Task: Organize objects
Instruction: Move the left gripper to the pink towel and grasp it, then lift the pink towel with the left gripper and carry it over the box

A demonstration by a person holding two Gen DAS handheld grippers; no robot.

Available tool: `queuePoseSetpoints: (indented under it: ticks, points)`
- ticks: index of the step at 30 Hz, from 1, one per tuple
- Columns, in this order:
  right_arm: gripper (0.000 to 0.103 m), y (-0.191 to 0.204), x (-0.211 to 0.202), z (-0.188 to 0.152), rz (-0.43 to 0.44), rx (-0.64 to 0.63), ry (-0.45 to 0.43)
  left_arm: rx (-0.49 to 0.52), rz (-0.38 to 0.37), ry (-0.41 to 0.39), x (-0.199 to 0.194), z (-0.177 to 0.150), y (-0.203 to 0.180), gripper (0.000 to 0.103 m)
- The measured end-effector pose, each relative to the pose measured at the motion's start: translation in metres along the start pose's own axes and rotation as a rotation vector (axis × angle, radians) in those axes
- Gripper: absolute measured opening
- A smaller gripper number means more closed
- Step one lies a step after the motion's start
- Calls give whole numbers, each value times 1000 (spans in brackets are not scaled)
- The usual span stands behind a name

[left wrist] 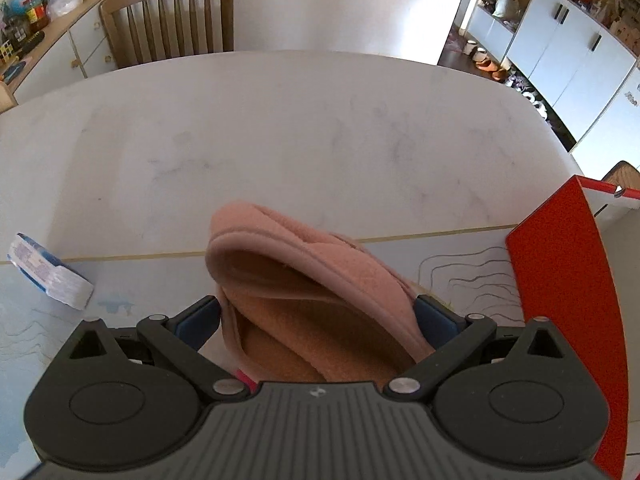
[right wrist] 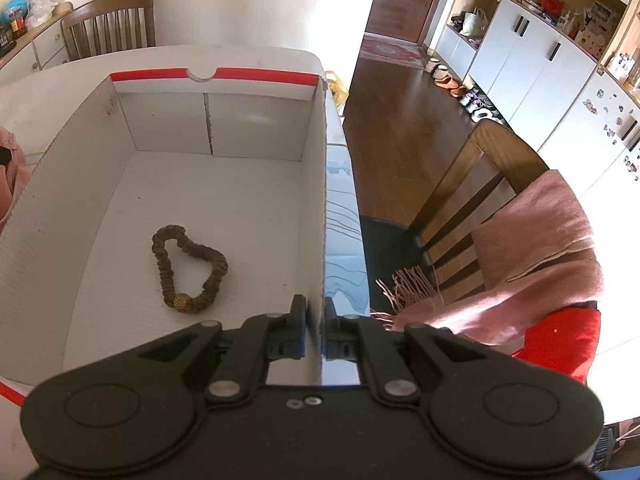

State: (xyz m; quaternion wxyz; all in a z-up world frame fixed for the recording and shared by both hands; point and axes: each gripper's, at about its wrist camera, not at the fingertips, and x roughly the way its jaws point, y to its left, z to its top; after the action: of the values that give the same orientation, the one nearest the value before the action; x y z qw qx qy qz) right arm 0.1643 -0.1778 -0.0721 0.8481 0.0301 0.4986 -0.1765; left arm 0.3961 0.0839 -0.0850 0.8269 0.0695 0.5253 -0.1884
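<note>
Slipper: pink slipper (left wrist: 304, 280) above the table's (left wrist: 280, 128) near edge, long axis running away from the camera, toe toward the far edge.
Left gripper (left wrist: 318, 316): spread wide, clamped across the slipper.
Right gripper (right wrist: 316, 332): nearly together, pinching the box's (right wrist: 320, 200) right wall.
Bracelet: beaded bracelet (right wrist: 188, 268) lies on the box floor.

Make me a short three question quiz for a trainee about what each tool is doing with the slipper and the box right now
1. True or false: the left tool holds a pink slipper above the table.
2. What does the right tool grip?
A. the bead bracelet
B. the side wall of the cardboard box
C. the pink scarf
3. Fill in: the only item lying inside the box is a brown ____.

Key: 1 true; 2 B; 3 bead bracelet.
</note>
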Motion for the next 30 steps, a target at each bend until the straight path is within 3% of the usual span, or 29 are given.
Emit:
queuePoseSetpoints:
  ticks: [5,7,9,11,13,18,30]
  points:
    - [7,0,0,0,0,-4,-1,7,-14,-7,2,1,3,96]
    - [6,0,0,0,1,-3,-1,21,-14,-9,1,2,2,75]
    - [7,0,0,0,1,-4,-2,32,-20,-14,-3,3,2,62]
    - [7,1,0,0,2,-4,-2,42,-14,-30,-10,3,-1,55]
    - [7,1,0,0,2,-9,-4,62,-22,-50,-19,4,-5,38]
    - [6,1,1,0,7,-13,-6,77,-59,-82,-38,6,-10,17]
    - [6,0,0,0,13,-20,-10,120,-162,-125,-92,2,-32,12]
